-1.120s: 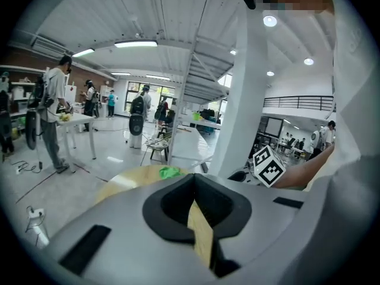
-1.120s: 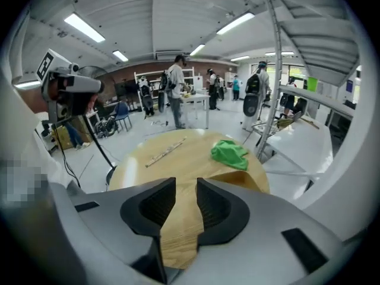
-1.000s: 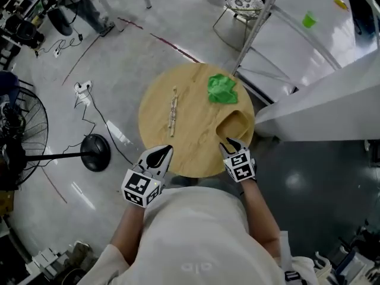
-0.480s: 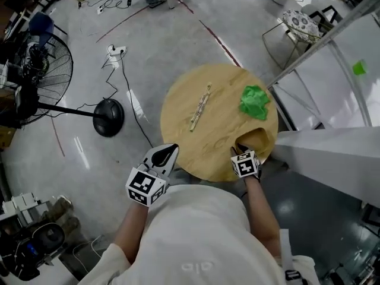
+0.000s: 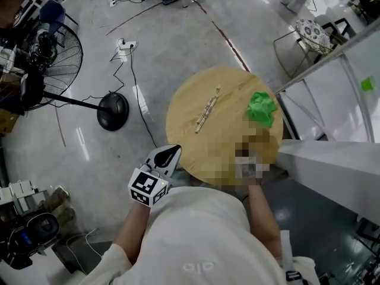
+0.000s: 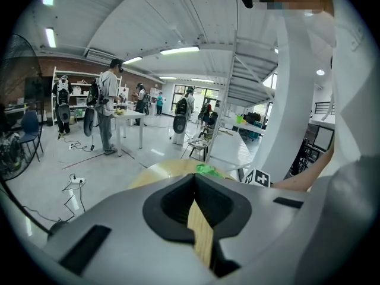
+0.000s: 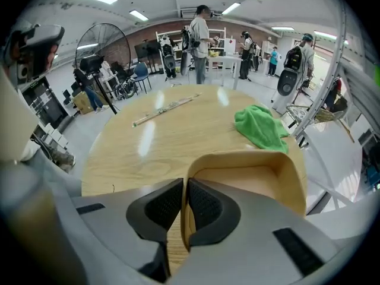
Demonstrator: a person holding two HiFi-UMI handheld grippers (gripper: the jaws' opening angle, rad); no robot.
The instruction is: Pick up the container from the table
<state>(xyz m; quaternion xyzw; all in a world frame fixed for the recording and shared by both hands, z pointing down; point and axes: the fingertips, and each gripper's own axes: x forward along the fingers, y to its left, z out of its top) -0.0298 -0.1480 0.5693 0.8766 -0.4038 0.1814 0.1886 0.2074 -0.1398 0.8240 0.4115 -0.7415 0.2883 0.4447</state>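
The container [image 7: 249, 177], a shallow tan tray with rounded corners, sits at the near right edge of the round counter [image 7: 148, 141], with its far wall close to a crumpled green cloth [image 7: 261, 126]. The right hand-held gripper [image 7: 185, 186] is pinching the container's near wall, one jaw inside and one outside, at the left corner. In the head view a mosaic patch covers this spot.

Gripping a thin rim off-centre is the main risk. As the container lifts, its free side will probably sag and it could twist out of the jaws or tip. It could also drag on the cloth or slide off the counter's edge.

The left hand-held gripper [image 5: 172, 152] hangs just off the counter's near edge, jaws pressed together on nothing. A thin rod [image 5: 207, 110] lies well clear, near the middle.
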